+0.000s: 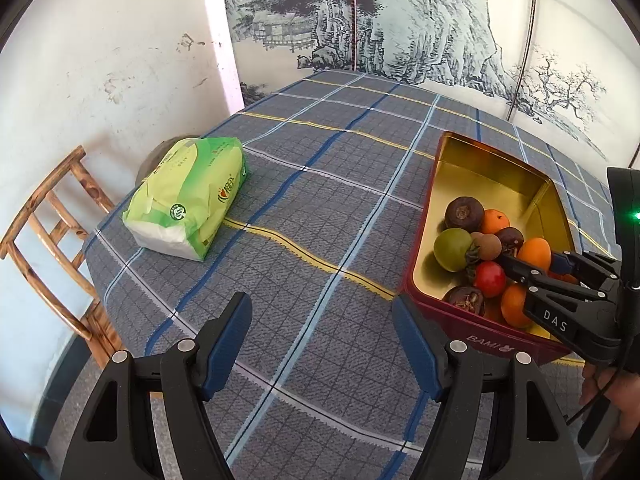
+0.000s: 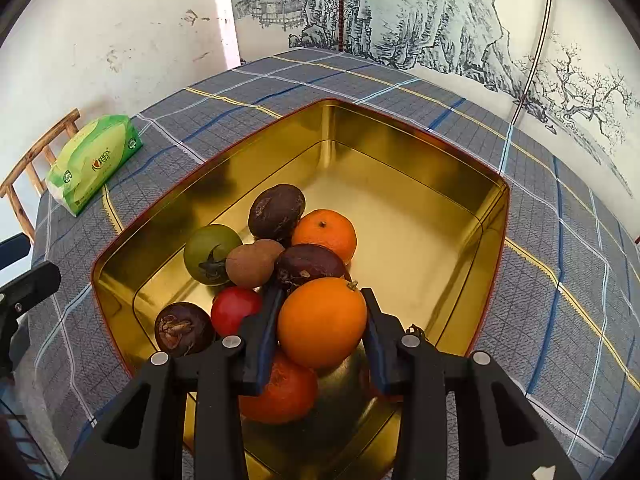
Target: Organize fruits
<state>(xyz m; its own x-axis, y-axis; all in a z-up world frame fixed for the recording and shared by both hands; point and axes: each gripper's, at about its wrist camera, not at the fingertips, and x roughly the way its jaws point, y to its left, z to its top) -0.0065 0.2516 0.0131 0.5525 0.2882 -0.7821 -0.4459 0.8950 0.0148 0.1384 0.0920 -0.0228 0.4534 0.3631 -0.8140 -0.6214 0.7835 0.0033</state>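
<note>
A red tin with a gold inside [image 2: 420, 152] stands on the checked tablecloth and holds several fruits: a green tomato [image 2: 210, 254], a red tomato [image 2: 234, 308], dark passion fruits [image 2: 276, 210], a brown longan [image 2: 252, 262] and oranges [image 2: 326, 234]. My right gripper [image 2: 322, 312] is shut on an orange [image 2: 322, 322] just above the pile, inside the tin. In the left wrist view the tin [image 1: 480, 332] sits at the right with the right gripper [image 1: 520, 268] over it. My left gripper [image 1: 320, 320] is open and empty over the cloth, left of the tin.
A green pack of tissues [image 1: 188, 196] lies on the table's left side. A wooden chair [image 1: 52, 240] stands beyond the left table edge by the white wall. A painted screen [image 1: 400, 20] backs the table.
</note>
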